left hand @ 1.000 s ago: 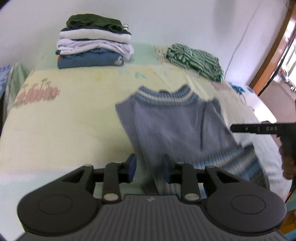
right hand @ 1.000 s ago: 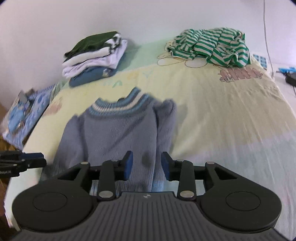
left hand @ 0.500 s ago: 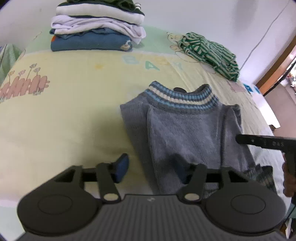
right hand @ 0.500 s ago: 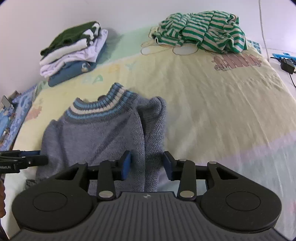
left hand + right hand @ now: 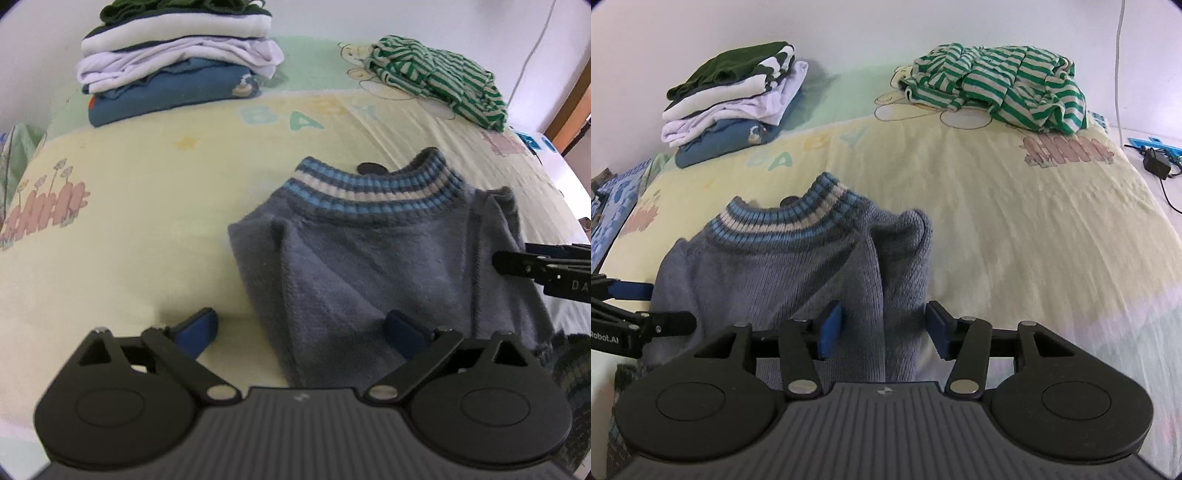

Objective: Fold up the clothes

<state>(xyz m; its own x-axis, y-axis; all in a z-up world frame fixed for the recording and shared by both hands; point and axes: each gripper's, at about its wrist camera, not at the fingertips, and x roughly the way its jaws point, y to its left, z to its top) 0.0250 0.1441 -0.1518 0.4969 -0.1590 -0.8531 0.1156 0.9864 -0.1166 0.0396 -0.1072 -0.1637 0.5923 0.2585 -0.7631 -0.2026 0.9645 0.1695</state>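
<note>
The left claw (image 5: 301, 328) and right claw (image 5: 882, 328) are opening and holding nothing, and the soft, floppy sweater (image 5: 783, 266) is looking easiest to pinch at its bottom edge.

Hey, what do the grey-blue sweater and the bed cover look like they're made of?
Grey-blue sweater: knitted yarn, probably wool or acrylic; ribbed striped collar and visible knit rows, matte and fuzzy. Bed cover: thin printed woven fabric, likely cotton; fine creases, matte cartoon print.
</note>
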